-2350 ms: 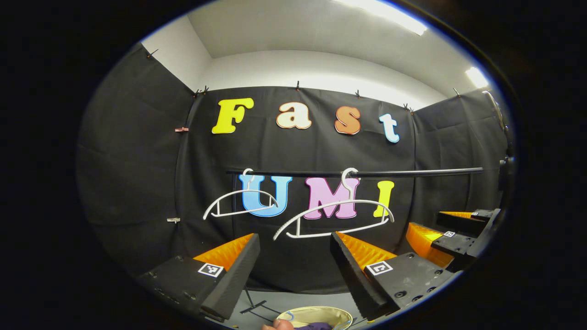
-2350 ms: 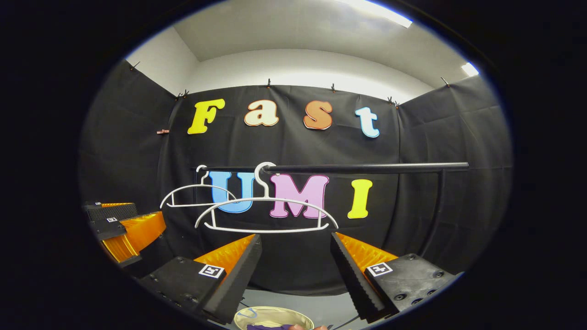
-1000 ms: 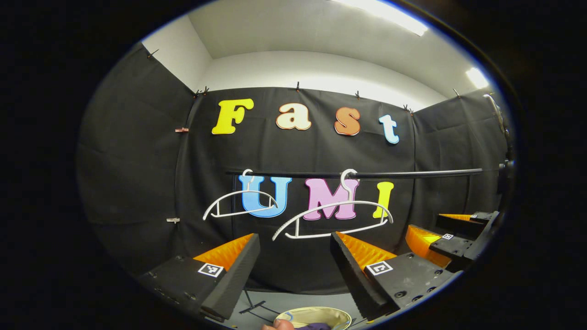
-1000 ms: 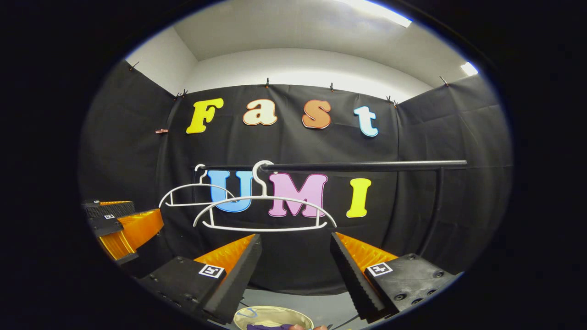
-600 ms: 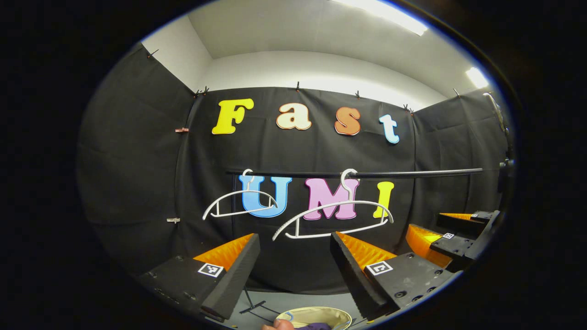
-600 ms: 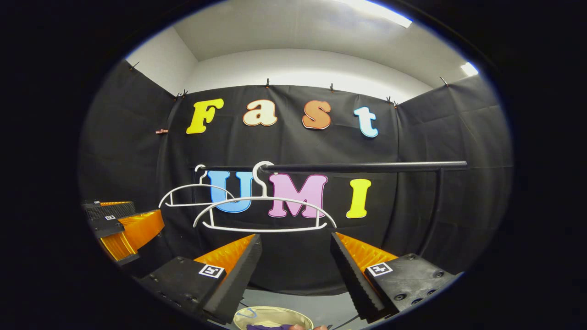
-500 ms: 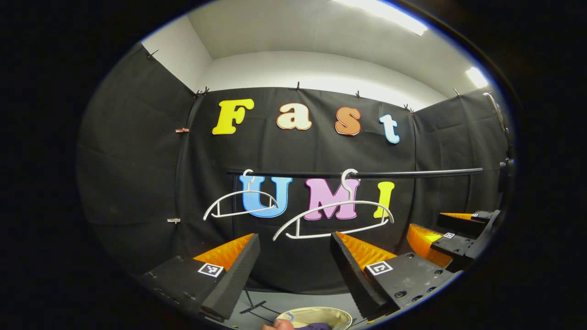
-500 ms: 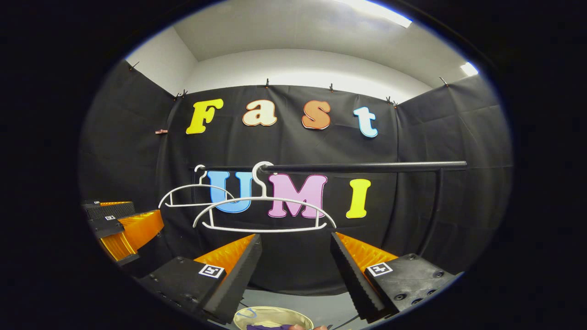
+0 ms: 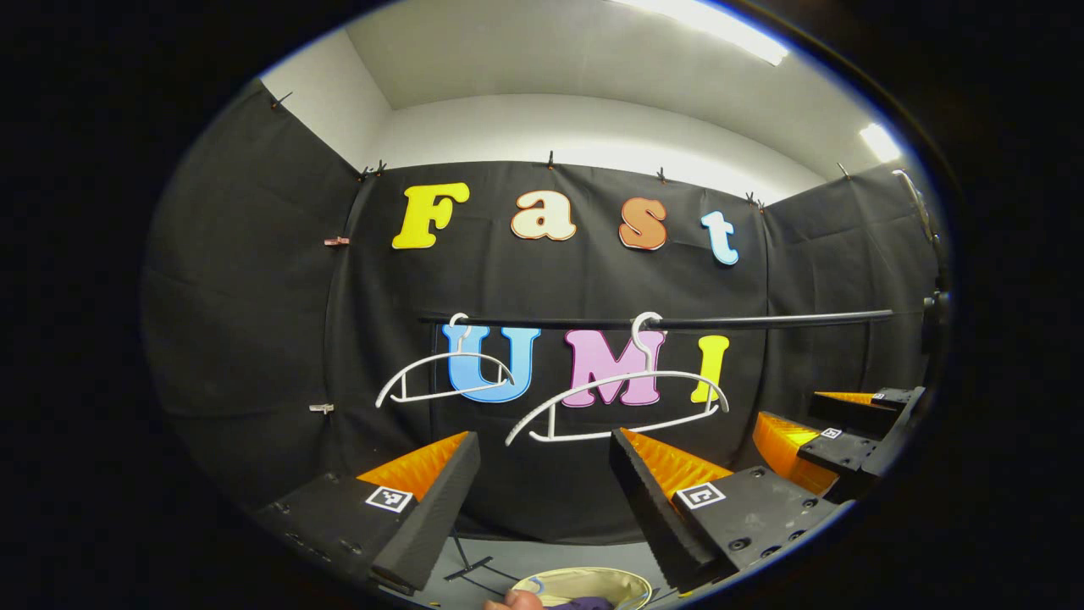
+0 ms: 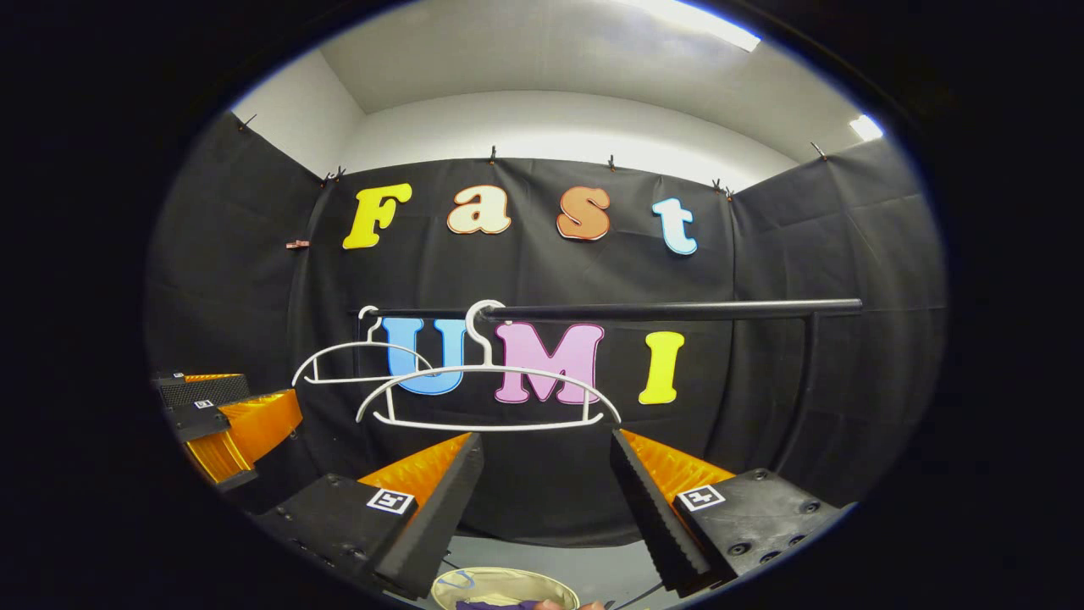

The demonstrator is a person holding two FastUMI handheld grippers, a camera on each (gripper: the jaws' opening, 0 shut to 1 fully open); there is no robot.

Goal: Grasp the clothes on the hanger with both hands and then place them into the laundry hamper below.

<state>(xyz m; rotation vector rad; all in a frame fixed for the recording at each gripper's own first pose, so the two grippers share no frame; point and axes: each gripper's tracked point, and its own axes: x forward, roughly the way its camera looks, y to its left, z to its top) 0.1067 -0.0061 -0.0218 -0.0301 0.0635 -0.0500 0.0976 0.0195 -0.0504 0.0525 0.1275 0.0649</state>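
Both claws are held up side by side, facing the black rail (image 9: 762,320) that crosses the booth. In the left gripper view the left claw (image 9: 544,483) is released, its two fingers spread wide with nothing between them. In the right gripper view the right claw (image 10: 546,483) is likewise spread, gripping nothing. The right claw also shows at the right edge of the left gripper view (image 9: 826,424), and the left claw at the left edge of the right gripper view (image 10: 229,415); each looks parted there too.

Two white plastic hangers hang from the rail, both bare. The nearer hanger (image 9: 614,407) hooks over the rail near its middle and sits just above the gap in the left claw's fingers; in the right gripper view it lies a little left of that claw's gap. The farther hanger (image 9: 440,377) hangs at the rail's left end.

Down at the bottom edge, on the grey floor (image 10: 593,568), stands the laundry hamper (image 9: 584,583), a round, cream-coloured tub with its mouth open upward. Inside it lies a purple garment (image 9: 584,603), only a sliver of it in sight; the same purple cloth shows inside the hamper's rim in the right gripper view (image 10: 495,604). A fingertip (image 9: 512,600) shows at the hamper's near left rim.
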